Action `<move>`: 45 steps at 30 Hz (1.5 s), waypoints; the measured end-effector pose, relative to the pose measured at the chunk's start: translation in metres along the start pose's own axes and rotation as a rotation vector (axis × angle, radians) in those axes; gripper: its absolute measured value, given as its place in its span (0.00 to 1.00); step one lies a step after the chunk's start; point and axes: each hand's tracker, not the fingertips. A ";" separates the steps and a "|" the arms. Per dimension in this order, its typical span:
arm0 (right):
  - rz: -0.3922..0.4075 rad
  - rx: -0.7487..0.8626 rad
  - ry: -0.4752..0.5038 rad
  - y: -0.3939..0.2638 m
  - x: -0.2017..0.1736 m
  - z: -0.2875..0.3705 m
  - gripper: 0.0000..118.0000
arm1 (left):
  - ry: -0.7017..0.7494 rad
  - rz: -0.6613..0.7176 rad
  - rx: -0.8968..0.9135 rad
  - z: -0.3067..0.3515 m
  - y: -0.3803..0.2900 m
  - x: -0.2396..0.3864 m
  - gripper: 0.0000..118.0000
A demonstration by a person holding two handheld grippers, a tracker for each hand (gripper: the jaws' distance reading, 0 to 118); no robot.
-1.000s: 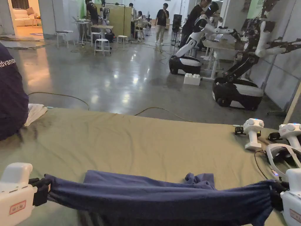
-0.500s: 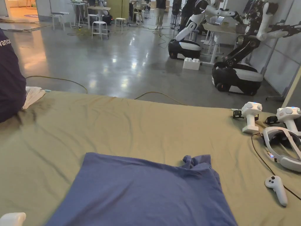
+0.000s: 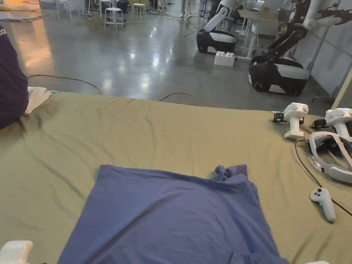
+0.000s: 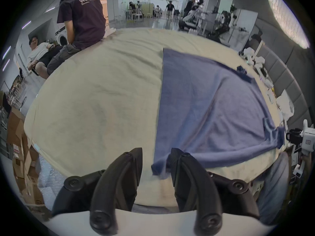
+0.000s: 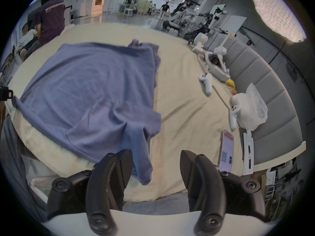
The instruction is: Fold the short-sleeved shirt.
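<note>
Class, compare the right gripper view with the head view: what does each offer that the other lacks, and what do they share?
Right gripper view: the right gripper, black jaws apart, a lit phone and a white plastic bag. Head view: a thin yellow cable on the glossy floor. Shared: the blue short-sleeved shirt spread on the beige sheet, and a white hand controller.

Place: a large open robotics lab or test hall.
Floor: glossy grey concrete floor [image 3: 130,58] with loose cables.
Machines: white-and-black wheeled robots [image 3: 280,70] parked by a partition.
Work surface: wide bed under an olive-green sheet [image 3: 165,134].
Gear: white headset [image 3: 331,156] and white handheld controller [image 3: 323,202] beside it.
Furniture: white stools [image 3: 113,15] farther back.
</note>
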 end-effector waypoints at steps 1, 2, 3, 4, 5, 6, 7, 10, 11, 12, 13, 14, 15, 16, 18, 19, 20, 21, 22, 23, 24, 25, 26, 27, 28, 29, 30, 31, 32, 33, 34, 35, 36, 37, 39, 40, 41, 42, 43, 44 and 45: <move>-0.011 0.033 -0.003 0.004 0.001 0.005 0.53 | -0.012 0.009 0.031 0.005 0.002 0.001 0.33; -0.027 0.076 0.002 0.010 0.002 0.011 0.53 | -0.026 0.015 0.072 0.010 0.005 0.004 0.33; -0.041 0.132 0.014 0.015 0.002 0.017 0.53 | -0.039 0.015 0.117 0.014 0.009 0.005 0.33; -0.056 0.183 0.024 0.020 0.001 0.021 0.53 | -0.045 0.013 0.152 0.017 0.012 0.009 0.33; -0.074 0.237 0.029 0.027 -0.001 0.025 0.53 | -0.047 0.010 0.194 0.021 0.017 0.014 0.33; -0.089 0.291 0.034 0.033 -0.004 0.029 0.53 | -0.052 0.006 0.236 0.025 0.021 0.020 0.33; -0.104 0.342 0.039 0.038 -0.006 0.033 0.53 | -0.053 0.008 0.268 0.024 0.026 0.023 0.33; -0.188 0.534 0.035 0.054 -0.020 0.044 0.52 | -0.070 0.014 0.392 0.033 0.041 0.040 0.32; -0.221 0.591 0.037 0.060 -0.024 0.047 0.51 | -0.071 0.014 0.447 0.030 0.047 0.039 0.32; -0.250 0.640 0.038 0.066 -0.029 0.050 0.50 | -0.063 0.012 0.497 0.034 0.051 0.044 0.32; -0.273 0.680 0.035 0.071 -0.033 0.053 0.46 | -0.049 0.008 0.542 0.037 0.054 0.049 0.31; -0.292 0.722 0.029 0.076 -0.037 0.056 0.37 | -0.031 -0.005 0.593 0.042 0.057 0.057 0.31; -0.304 0.763 0.018 0.080 -0.041 0.058 0.24 | -0.017 -0.013 0.632 0.047 0.059 0.064 0.28; -0.312 0.791 -0.004 0.085 -0.045 0.060 0.13 | -0.003 -0.017 0.668 0.050 0.061 0.069 0.19; -0.334 0.833 -0.058 0.091 -0.052 0.065 0.12 | 0.027 -0.034 0.735 0.058 0.066 0.077 0.16; -0.350 0.853 -0.050 0.093 -0.052 0.066 0.12 | 0.045 -0.038 0.761 0.062 0.067 0.083 0.14; -0.367 0.879 -0.014 0.095 -0.053 0.067 0.08 | 0.056 -0.038 0.791 0.066 0.068 0.085 0.12; -0.374 0.897 -0.001 0.096 -0.053 0.068 0.02 | 0.059 -0.037 0.811 0.069 0.069 0.087 0.06; -0.372 0.892 -0.021 0.097 -0.055 0.069 0.00 | 0.050 -0.036 0.822 0.072 0.070 0.087 0.01; -0.374 0.904 -0.044 0.098 -0.057 0.071 0.00 | 0.049 -0.034 0.837 0.073 0.071 0.087 0.01; -0.371 0.920 -0.038 0.099 -0.056 0.071 0.00 | 0.051 -0.036 0.832 0.075 0.073 0.087 0.00; -0.367 0.926 -0.028 0.099 -0.056 0.072 0.00 | 0.046 -0.041 0.834 0.077 0.074 0.085 0.00; -0.361 0.925 -0.030 0.100 -0.057 0.073 0.00 | 0.045 -0.048 0.825 0.077 0.075 0.084 0.00; -0.355 0.924 -0.030 0.101 -0.056 0.073 0.00 | 0.054 -0.054 0.812 0.075 0.076 0.081 0.00; -0.349 0.919 -0.027 0.102 -0.056 0.072 0.00 | 0.055 -0.061 0.795 0.075 0.076 0.078 0.00; -0.343 0.912 -0.025 0.103 -0.056 0.072 0.00 | 0.045 -0.074 0.745 0.073 0.077 0.073 0.00; -0.339 0.905 -0.017 0.103 -0.056 0.071 0.00 | 0.043 -0.069 0.694 0.071 0.077 0.068 0.00; -0.336 0.898 -0.009 0.102 -0.056 0.070 0.00 | 0.028 -0.066 0.639 0.068 0.078 0.065 0.00; -0.331 0.888 -0.006 0.102 -0.055 0.067 0.00 | 0.007 -0.063 0.563 0.063 0.077 0.057 0.00; -0.322 0.877 -0.005 0.101 -0.055 0.065 0.00 | -0.007 -0.061 0.494 0.058 0.074 0.049 0.00; -0.310 0.864 -0.002 0.100 -0.055 0.062 0.00 | -0.012 -0.059 0.431 0.053 0.071 0.042 0.00; -0.303 0.853 0.003 0.098 -0.055 0.059 0.00 | -0.005 -0.058 0.353 0.043 0.068 0.036 0.00; -0.299 0.841 0.007 0.097 -0.054 0.056 0.00 | -0.008 -0.058 0.282 0.035 0.064 0.029 0.00; -0.295 0.827 0.012 0.095 -0.055 0.053 0.00 | -0.015 -0.051 0.230 0.026 0.059 0.022 0.00; -0.286 0.797 0.019 0.092 -0.055 0.047 0.00 | -0.030 -0.021 0.097 0.007 0.048 0.010 0.03; -0.282 0.783 0.022 0.089 -0.055 0.044 0.00 | -0.042 0.001 0.056 -0.001 0.042 0.003 0.12; -0.278 0.769 0.027 0.087 -0.055 0.042 0.00 | -0.046 0.020 0.012 -0.008 0.037 -0.001 0.19; -0.270 0.752 0.030 0.085 -0.055 0.039 0.00 | -0.059 0.040 -0.040 -0.016 0.031 -0.006 0.30; -0.264 0.742 0.032 0.083 -0.055 0.037 0.00 | -0.062 0.058 -0.070 -0.022 0.027 -0.009 0.42; -0.258 0.732 0.032 0.080 -0.056 0.034 0.00 | -0.062 0.078 -0.111 -0.030 0.022 -0.012 0.48; -0.251 0.715 0.030 0.077 -0.056 0.032 0.00 | -0.059 0.098 -0.144 -0.037 0.018 -0.014 0.49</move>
